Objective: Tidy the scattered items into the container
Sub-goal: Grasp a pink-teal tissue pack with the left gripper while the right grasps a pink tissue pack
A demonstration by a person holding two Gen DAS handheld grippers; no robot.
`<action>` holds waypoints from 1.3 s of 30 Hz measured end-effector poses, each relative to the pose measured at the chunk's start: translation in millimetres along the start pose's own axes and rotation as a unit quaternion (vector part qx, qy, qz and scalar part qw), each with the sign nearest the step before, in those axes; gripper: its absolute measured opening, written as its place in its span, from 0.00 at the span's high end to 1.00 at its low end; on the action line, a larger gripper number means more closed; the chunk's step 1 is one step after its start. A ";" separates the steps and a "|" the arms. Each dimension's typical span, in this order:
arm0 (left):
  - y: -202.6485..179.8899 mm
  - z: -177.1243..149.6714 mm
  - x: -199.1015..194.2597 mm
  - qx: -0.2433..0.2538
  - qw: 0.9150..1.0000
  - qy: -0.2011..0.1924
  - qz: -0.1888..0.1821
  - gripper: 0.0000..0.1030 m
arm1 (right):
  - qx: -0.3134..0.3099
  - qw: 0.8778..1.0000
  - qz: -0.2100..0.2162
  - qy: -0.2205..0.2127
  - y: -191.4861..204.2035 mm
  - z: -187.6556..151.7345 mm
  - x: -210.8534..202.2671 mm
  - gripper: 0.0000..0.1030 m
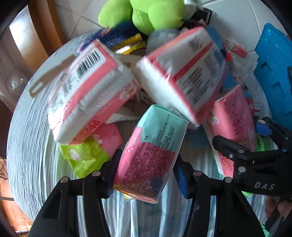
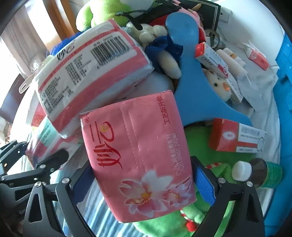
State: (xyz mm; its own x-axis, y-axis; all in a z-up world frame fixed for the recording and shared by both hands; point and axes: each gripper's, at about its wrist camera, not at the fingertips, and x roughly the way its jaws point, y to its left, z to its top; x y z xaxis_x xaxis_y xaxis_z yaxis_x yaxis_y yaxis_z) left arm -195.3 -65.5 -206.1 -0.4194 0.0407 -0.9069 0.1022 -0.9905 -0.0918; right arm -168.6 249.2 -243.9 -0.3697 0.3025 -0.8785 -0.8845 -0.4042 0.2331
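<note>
My left gripper [image 1: 146,169] is shut on a teal and pink tissue pack [image 1: 151,151], held over the round pale-blue woven container [image 1: 31,138]. My right gripper [image 2: 140,175] is shut on a pink tissue pack with flowers [image 2: 138,155]; it also shows at the right of the left wrist view [image 1: 233,124], with the right gripper's fingers [image 1: 230,149] beside it. Two more pink and white tissue packs [image 1: 87,94] [image 1: 184,73] lie tilted in the container. The left gripper shows at the left edge of the right wrist view [image 2: 45,164].
The container holds a green plush toy [image 1: 146,14], a blue flat plastic piece [image 2: 197,87], small plush animals [image 2: 219,83], red and white medicine boxes [image 2: 235,136], a brown bottle with a white cap [image 2: 255,173] and a lime packet [image 1: 84,156]. A blue crate [image 1: 275,73] stands at the right.
</note>
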 end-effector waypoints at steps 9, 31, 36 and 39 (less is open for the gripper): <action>-14.9 -8.4 -69.5 -0.006 0.998 -0.064 0.009 0.49 | -0.004 0.998 0.011 -0.068 -4.6 -9.2 -67.6 0.06; -74.6 16.3 -208.4 0.058 0.967 -0.233 -0.082 0.58 | 0.024 0.968 -0.090 -0.235 -8.8 -24.8 -262.9 0.06; -107.7 25.4 -234.8 0.085 0.957 -0.257 -0.105 0.58 | 0.044 0.955 -0.121 -0.267 -22.4 -23.7 -306.5 0.06; -135.4 31.6 -251.1 0.101 0.949 -0.277 -0.115 0.58 | 0.055 0.946 -0.129 -0.290 -37.6 -29.3 -336.7 0.06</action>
State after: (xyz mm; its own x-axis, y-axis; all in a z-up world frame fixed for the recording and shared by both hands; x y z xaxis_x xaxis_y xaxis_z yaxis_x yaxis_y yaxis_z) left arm -132.4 54.2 47.0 -0.8246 0.2395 -0.5125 -0.2012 -0.9709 -0.1300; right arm -2.5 137.2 31.0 -0.2024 0.8156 -0.5421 -0.9793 -0.1685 0.1121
